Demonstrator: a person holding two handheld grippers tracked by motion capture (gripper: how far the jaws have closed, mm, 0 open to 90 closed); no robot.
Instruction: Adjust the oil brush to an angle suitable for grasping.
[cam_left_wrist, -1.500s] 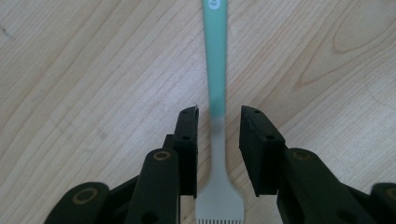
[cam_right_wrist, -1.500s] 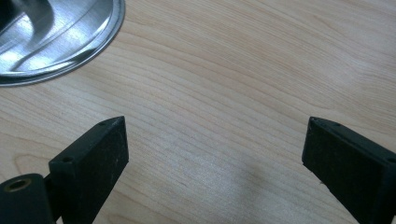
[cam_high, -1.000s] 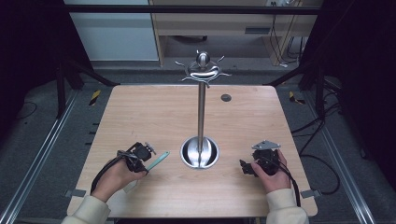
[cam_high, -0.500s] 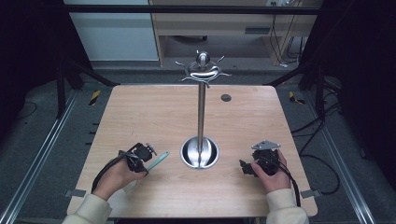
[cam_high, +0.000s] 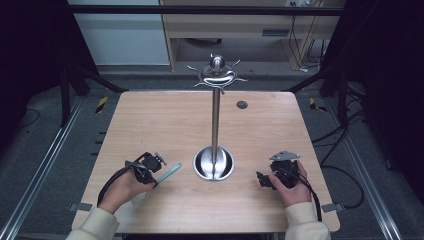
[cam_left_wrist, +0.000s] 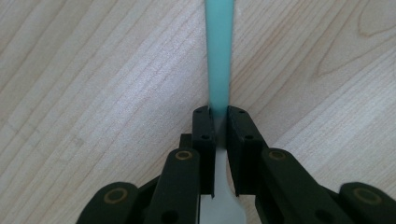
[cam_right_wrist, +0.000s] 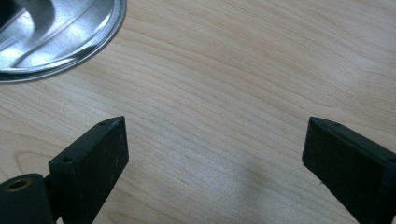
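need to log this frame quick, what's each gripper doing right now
Left gripper: shut on the teal strip.
Right gripper: open, holding nothing, over the bare wooden table.

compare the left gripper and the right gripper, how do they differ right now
The left gripper has its jaws shut on a teal strip; the right gripper has its jaws wide apart with bare table between them. The left gripper lies left of the metal stand's base, the right gripper to its right. Both are black, hand-held, low over the wooden table and aimed toward the stand.
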